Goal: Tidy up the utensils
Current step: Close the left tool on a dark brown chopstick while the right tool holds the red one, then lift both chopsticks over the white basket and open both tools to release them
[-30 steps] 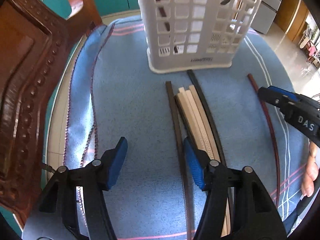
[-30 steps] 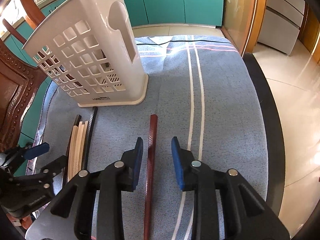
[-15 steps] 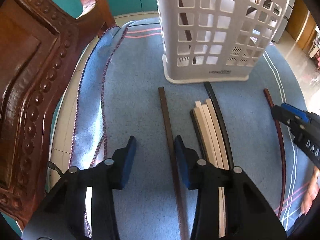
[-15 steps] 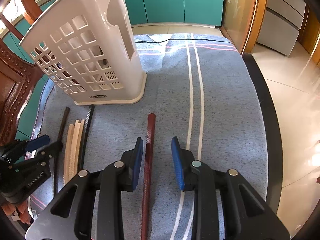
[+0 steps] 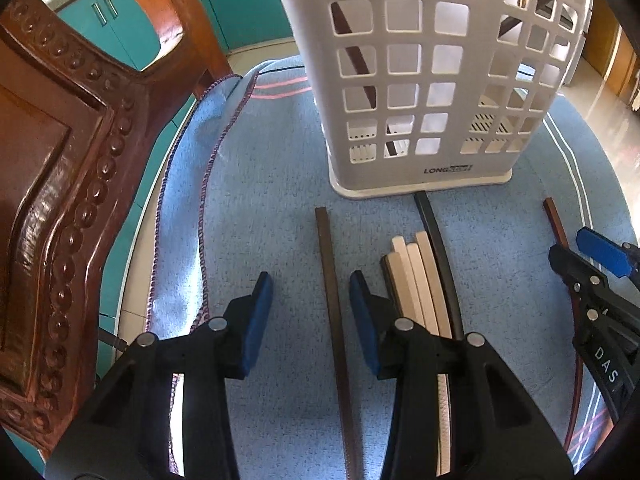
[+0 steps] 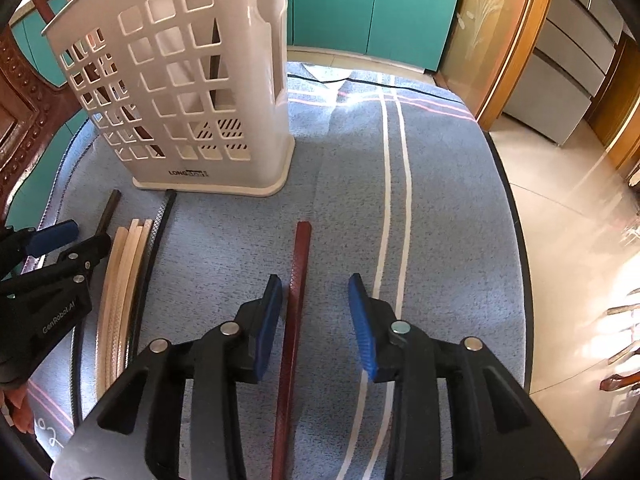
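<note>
The left gripper (image 5: 311, 312), jaws partly open and gripping nothing, straddles the dark brown chopstick (image 5: 330, 280) running toward twelve o'clock, while the right gripper (image 6: 316, 316), jaws opening, straddles the red chopstick (image 6: 298, 272).

Blue cloth (image 6: 440, 200) carries white basket (image 6: 224, 168), loose chopsticks (image 6: 120, 280).

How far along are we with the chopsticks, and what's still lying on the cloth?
Done: a few dark sticks already stand in the white basket. In hand: nothing gripped yet; the left claw straddles the dark brown chopstick, and the right claw, jaws opening, straddles the reddish chopstick. Left: both of those, plus the cream chopsticks and the black chopstick beside them.
</note>
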The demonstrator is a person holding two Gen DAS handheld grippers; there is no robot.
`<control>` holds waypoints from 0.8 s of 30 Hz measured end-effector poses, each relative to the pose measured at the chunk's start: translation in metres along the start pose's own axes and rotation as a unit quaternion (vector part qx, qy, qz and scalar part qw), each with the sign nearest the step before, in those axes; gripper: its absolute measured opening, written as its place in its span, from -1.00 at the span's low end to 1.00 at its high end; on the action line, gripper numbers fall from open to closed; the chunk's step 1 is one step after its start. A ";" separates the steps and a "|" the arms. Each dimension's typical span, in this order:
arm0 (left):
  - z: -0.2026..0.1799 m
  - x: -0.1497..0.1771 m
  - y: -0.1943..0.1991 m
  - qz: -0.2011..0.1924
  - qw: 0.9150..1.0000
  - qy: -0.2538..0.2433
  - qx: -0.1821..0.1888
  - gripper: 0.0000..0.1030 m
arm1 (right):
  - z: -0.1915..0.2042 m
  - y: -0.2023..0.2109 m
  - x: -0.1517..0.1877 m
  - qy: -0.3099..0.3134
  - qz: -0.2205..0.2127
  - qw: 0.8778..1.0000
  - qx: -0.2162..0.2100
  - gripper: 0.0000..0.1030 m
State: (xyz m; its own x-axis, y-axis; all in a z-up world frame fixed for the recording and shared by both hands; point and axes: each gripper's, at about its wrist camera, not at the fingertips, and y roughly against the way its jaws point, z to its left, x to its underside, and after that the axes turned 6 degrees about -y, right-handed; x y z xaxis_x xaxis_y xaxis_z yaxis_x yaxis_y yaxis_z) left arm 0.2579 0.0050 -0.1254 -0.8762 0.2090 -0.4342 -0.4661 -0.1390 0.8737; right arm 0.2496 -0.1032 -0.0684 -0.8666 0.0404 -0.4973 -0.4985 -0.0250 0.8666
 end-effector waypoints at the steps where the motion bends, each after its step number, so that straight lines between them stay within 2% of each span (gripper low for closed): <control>1: -0.004 0.005 0.008 -0.001 1.000 -0.001 0.000 -0.21 | 0.001 0.000 0.000 0.002 -0.001 1.000 0.002 -0.31; 2: -0.004 0.004 0.008 -0.002 1.000 -0.002 0.002 -0.22 | 0.002 0.001 0.001 0.003 -0.002 1.000 0.004 -0.31; 5: -0.007 0.009 0.012 -0.005 1.000 -0.005 0.016 -0.43 | 0.003 0.000 0.001 0.008 -0.003 1.000 0.007 -0.31; 7: -0.011 0.011 0.014 -0.006 1.000 -0.011 0.028 -0.77 | 0.004 0.002 0.003 0.009 -0.004 1.000 0.008 -0.31; 8: -0.013 0.011 0.015 -0.006 0.999 -0.013 0.032 -0.81 | 0.004 0.003 0.004 0.008 -0.004 1.000 0.008 -0.33; 9: -0.014 0.011 0.015 -0.006 0.999 -0.014 0.031 -0.83 | 0.004 0.004 0.005 0.009 -0.003 1.000 0.002 -0.39; 11: -0.014 0.011 0.015 -0.008 0.999 -0.011 0.031 -0.84 | 0.006 0.005 0.004 0.011 0.001 1.000 -0.016 -0.79; 13: -0.012 0.010 0.017 -0.013 0.999 -0.004 0.044 -0.86 | 0.008 0.008 0.006 0.016 0.002 1.000 -0.021 -0.84; 16: -0.007 0.008 0.034 -0.044 0.998 0.004 0.051 -0.87 | 0.006 0.017 0.005 0.008 -0.007 0.999 -0.038 -0.87; 20: 0.007 0.010 0.077 -0.097 0.992 0.025 0.074 -0.87 | -0.007 0.061 -0.002 -0.013 -0.059 0.995 -0.077 -0.87; 24: 0.028 0.013 0.148 -0.179 0.977 0.044 0.104 -0.87 | -0.025 0.115 -0.007 -0.026 -0.127 0.983 -0.128 -0.87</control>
State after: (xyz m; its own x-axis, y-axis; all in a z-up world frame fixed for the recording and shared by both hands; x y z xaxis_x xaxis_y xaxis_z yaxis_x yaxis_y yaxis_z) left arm 0.1808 0.0141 0.0043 -0.6723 0.1237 -0.7299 -0.7183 0.1299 0.6836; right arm 0.1976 -0.1315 0.0342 -0.7150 0.1284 -0.6872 -0.6932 -0.2574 0.6732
